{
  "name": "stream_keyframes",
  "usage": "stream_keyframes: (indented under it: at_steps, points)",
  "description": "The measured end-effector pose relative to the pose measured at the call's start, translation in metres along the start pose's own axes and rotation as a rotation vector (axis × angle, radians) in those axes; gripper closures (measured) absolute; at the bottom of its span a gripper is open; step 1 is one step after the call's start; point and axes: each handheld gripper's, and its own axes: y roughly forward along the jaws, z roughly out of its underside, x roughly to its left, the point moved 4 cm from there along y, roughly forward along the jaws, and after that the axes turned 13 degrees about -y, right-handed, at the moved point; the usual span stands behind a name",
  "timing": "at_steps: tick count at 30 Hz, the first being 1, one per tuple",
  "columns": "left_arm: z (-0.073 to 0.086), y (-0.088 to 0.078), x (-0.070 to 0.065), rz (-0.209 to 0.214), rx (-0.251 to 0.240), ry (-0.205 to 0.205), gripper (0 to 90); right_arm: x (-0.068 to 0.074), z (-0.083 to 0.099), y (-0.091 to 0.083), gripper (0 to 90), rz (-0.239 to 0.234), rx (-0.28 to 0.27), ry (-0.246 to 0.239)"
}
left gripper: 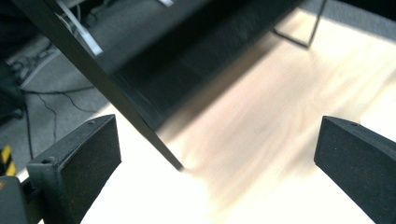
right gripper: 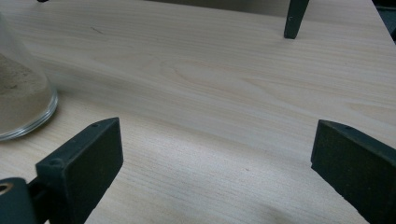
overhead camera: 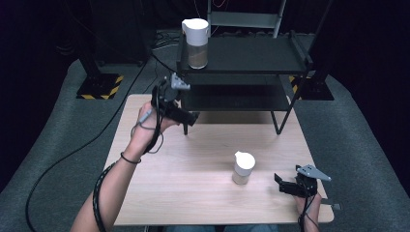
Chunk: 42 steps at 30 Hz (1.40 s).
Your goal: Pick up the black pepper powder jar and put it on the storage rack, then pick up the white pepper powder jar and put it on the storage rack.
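No writing can be read on the small jar (overhead camera: 243,167); just right of it the right gripper (overhead camera: 281,182) gapes empty; beyond it, near the shelf rack (overhead camera: 251,62), the left gripper (overhead camera: 189,119) gapes too.

the room around is dark; light falls from above onto the pale table (overhead camera: 203,164), which glows against black surroundings. the rack (overhead camera: 251,58) throws a soft shadow on the wood behind it. the left gripper view is smeared with motion blur and the tabletop there glares almost white. the right gripper view is sharp, evenly lit.
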Motion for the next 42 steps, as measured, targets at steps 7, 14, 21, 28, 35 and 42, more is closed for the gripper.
stream_keyframes:
  at_steps: [7, 14, 21, 28, 35, 42]
  points:
    - [0.067, 0.042, -0.001, 0.017, 0.087, -0.050, 0.3, 0.000, 0.000, 0.000, 1.6, 0.000, 0.002, 0.000]
    - [0.142, 0.074, 0.012, 0.101, 0.102, -0.184, 0.3, 0.000, 0.000, 0.000, 1.6, 0.000, 0.001, -0.001]
    - [0.199, 0.084, 0.013, 0.084, 0.087, -0.294, 0.3, 0.000, -0.001, 0.000, 1.6, 0.002, 0.005, -0.003]
    - [0.226, 0.079, 0.016, 0.117, 0.037, -0.338, 0.2, 0.002, -0.001, 0.001, 1.6, 0.005, 0.008, -0.011]
    - [0.236, 0.077, 0.017, 0.110, 0.008, -0.373, 0.3, 0.002, -0.001, 0.001, 1.6, 0.005, 0.009, -0.010]
    - [0.237, 0.080, 0.005, 0.038, 0.026, -0.326, 0.3, 0.002, -0.001, 0.000, 1.6, 0.010, 0.006, -0.011]
